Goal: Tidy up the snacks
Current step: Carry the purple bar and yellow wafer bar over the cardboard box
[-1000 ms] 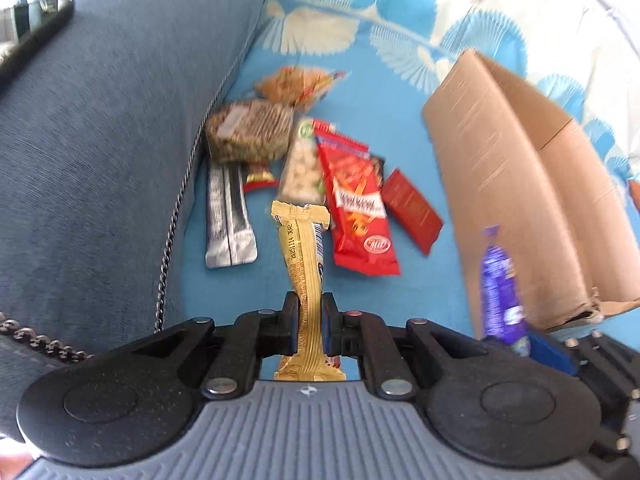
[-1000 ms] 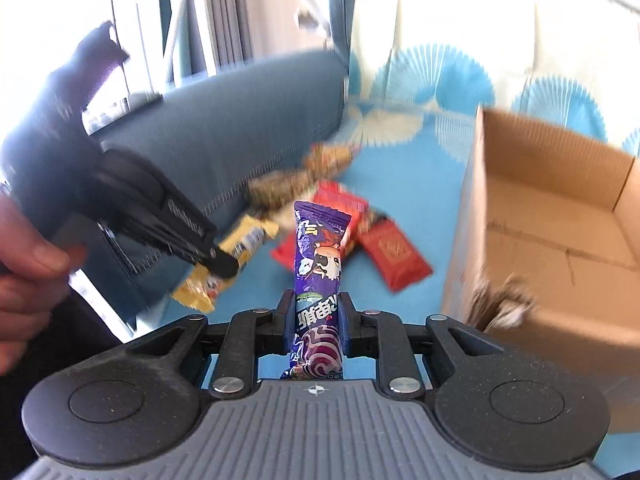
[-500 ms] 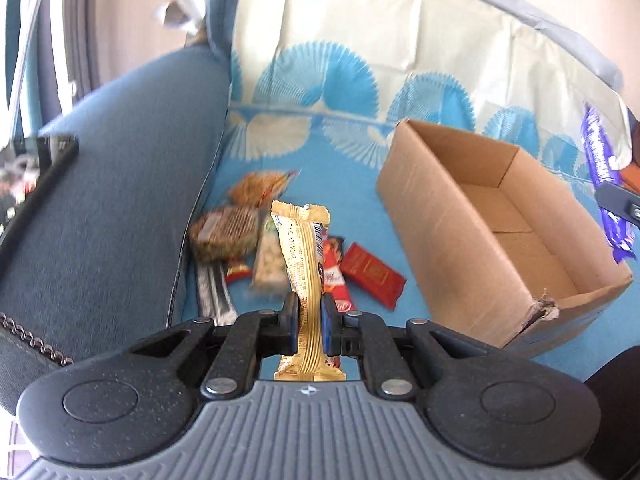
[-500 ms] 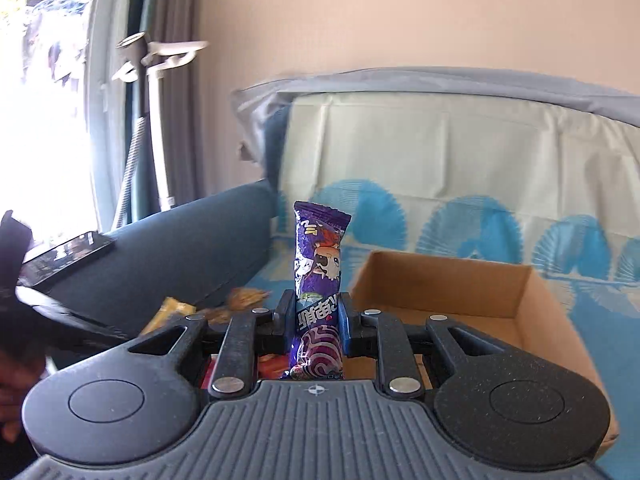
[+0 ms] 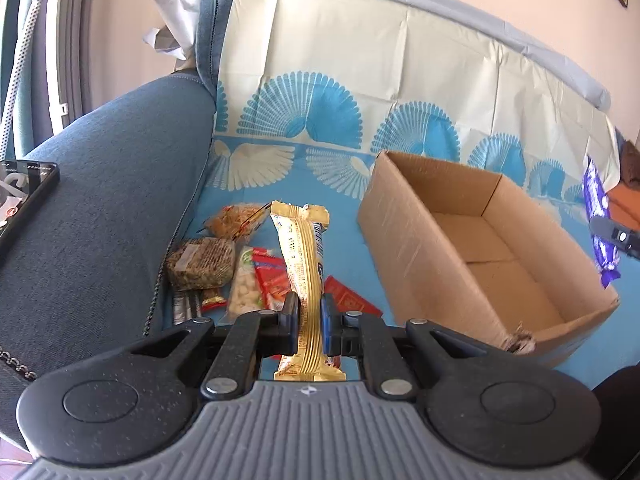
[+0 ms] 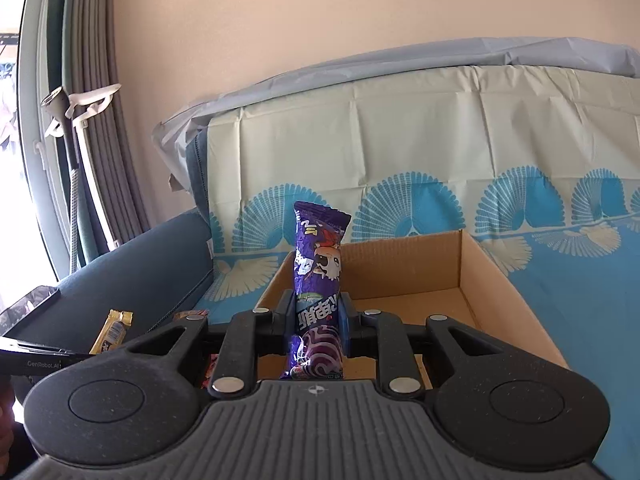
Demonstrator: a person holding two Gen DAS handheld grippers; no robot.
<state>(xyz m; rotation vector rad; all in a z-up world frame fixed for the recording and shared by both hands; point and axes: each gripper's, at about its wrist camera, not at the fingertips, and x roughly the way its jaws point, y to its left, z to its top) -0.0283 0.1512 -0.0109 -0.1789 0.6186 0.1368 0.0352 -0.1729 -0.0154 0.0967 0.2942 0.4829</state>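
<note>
My left gripper (image 5: pixel 309 322) is shut on a gold snack bar (image 5: pixel 302 264) that stands upright between its pads, above the pile of snacks (image 5: pixel 224 268) lying on the blue cover by the sofa arm. My right gripper (image 6: pixel 318 322) is shut on a purple snack packet (image 6: pixel 318 264), held upright over the near wall of the open cardboard box (image 6: pixel 516 292). In the left wrist view the box (image 5: pixel 404 240) stands to the right, its inside bare, and the purple packet (image 5: pixel 598 216) shows at the far right edge. The gold bar (image 6: pixel 114 328) appears low left in the right wrist view.
A blue sofa arm (image 5: pixel 100 208) rises on the left with a dark phone (image 5: pixel 24 196) on top. The backrest is draped in a cream and blue patterned cover (image 5: pixel 360 92). Curtains and a window (image 6: pixel 48 140) stand left of the sofa.
Both grippers rose and tilted up, each keeping its snack. The right one swung from the snack pile to above the box. The left view now takes in the box's inside and the backrest.
</note>
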